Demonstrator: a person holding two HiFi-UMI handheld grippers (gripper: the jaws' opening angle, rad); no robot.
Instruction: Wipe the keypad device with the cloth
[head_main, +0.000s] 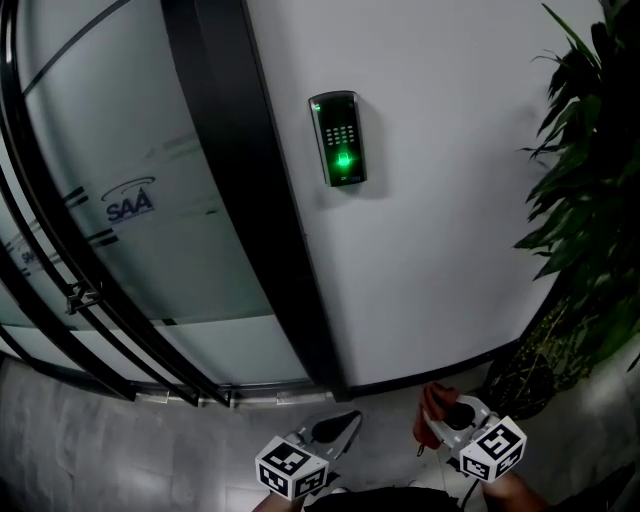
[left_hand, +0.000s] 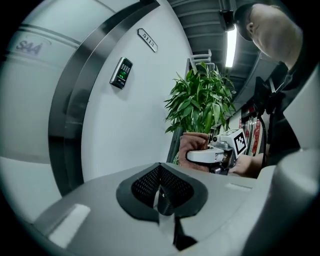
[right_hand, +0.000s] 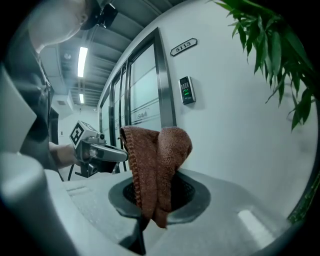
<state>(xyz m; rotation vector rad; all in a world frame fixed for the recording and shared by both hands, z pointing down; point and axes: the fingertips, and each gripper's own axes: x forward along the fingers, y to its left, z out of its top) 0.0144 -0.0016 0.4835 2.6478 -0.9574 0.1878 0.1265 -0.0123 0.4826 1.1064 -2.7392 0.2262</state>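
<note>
The keypad device (head_main: 338, 138), black with green-lit keys, hangs on the white wall beside a dark door frame; it shows small as the keypad device (left_hand: 121, 73) and the keypad device (right_hand: 186, 90) in both gripper views. A folded brown cloth (right_hand: 156, 167) stands up between the jaws of my right gripper (right_hand: 150, 200), which is shut on it; the cloth (head_main: 436, 404) peeks out low in the head view. My left gripper (left_hand: 160, 192) is shut with nothing in it, and sits low at the bottom as the left gripper (head_main: 335, 430), far below the keypad.
A frosted glass door (head_main: 130, 210) with a dark frame (head_main: 250, 190) stands left of the keypad. A leafy potted plant (head_main: 590, 220) fills the right side. A room number plate (right_hand: 183, 46) is mounted above the keypad.
</note>
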